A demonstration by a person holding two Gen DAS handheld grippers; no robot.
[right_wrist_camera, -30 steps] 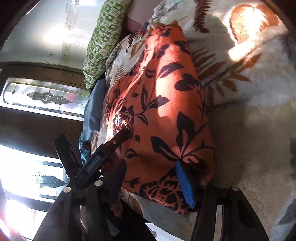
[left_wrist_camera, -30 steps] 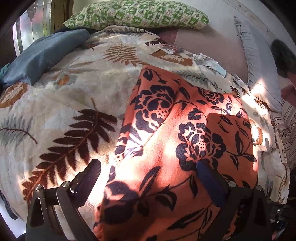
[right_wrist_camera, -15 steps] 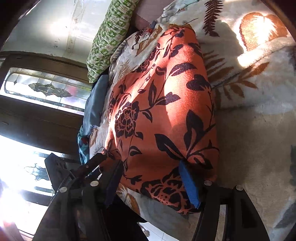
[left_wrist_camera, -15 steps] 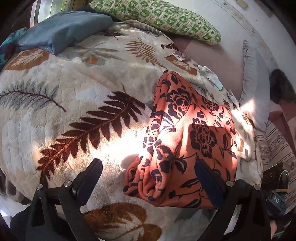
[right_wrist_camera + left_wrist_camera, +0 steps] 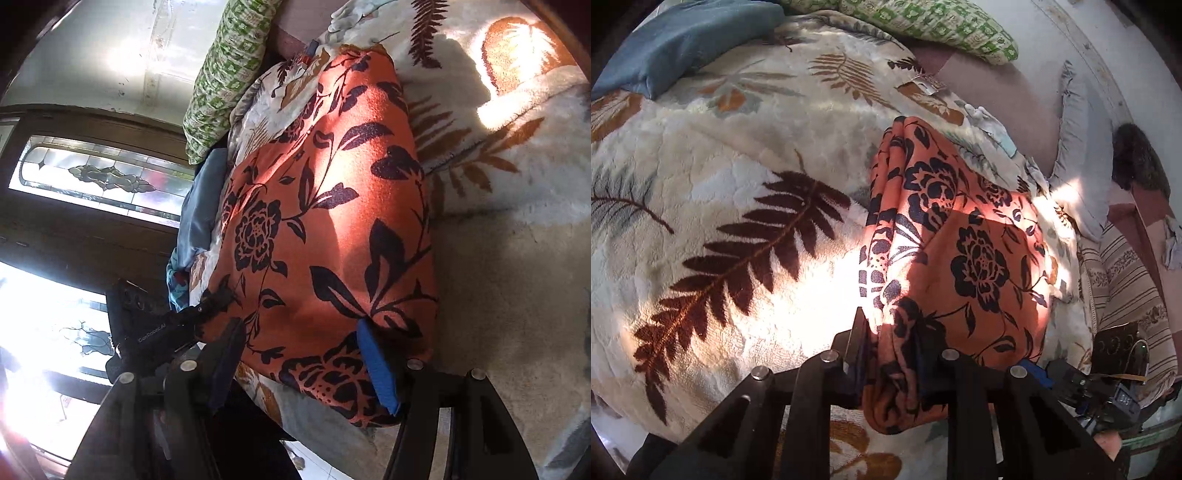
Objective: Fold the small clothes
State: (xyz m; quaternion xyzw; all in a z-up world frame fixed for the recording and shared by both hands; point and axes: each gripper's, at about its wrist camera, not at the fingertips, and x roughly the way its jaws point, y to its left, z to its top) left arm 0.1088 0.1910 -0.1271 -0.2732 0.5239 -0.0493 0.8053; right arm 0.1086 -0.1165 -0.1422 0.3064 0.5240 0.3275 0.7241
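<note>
An orange garment with a black flower print (image 5: 964,258) lies folded on a cream leaf-pattern blanket (image 5: 738,206). My left gripper (image 5: 890,350) is shut on the garment's near left folded edge, which bunches between its fingers. In the right wrist view the same garment (image 5: 325,229) fills the middle. My right gripper (image 5: 306,365) is open, its fingers set wide on either side of the garment's near edge, the blue pad (image 5: 376,365) resting on the cloth. The left gripper's body (image 5: 159,328) shows at the garment's left corner there.
A green patterned pillow (image 5: 923,26) and a blue cloth (image 5: 676,40) lie at the far end of the bed. A grey pillow (image 5: 1075,147) and striped bedding (image 5: 1126,288) lie to the right. A dark wooden door with glass panes (image 5: 92,177) stands beyond the bed edge.
My left gripper, open wide and drawn back half a second ago, has moved in and shut on the garment's near left edge. My right gripper has stayed open at the near edge.
</note>
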